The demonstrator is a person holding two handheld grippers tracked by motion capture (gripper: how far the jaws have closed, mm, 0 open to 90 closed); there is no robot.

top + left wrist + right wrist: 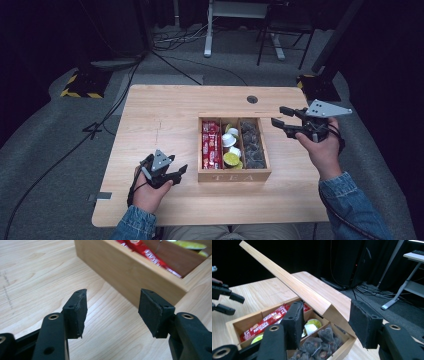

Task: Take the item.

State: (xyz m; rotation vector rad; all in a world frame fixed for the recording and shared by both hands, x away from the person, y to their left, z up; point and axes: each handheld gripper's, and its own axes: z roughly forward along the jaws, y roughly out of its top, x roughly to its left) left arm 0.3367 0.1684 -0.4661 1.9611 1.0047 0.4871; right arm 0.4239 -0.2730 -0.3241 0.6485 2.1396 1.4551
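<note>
Left gripper (176, 171): it rests low over the table (165, 120), just left of the wooden tea box (234, 176). Its jaws are spread with nothing between them; the left gripper view shows bare wood grain in the gap and the box's corner just beyond. That view cuts the box off at its top edge, so only a strip of the red sachets (150, 253) and a yellow-green capsule lid (190, 245) can be made out.

Tea box: three compartments hold, left to right, red sachets, white and green capsules (231, 147), and dark wrapped tea bags (251, 145). The bag labels are too small to read.

Right gripper (281, 116): it is raised at the box's far right corner. In the right gripper view, the hinged lid (287, 281) stands tilted open, its corner lying between the spread jaws. Whether the pads (364, 322) press the lid cannot be told; the near jaw hides part of the capsule compartment.
</note>
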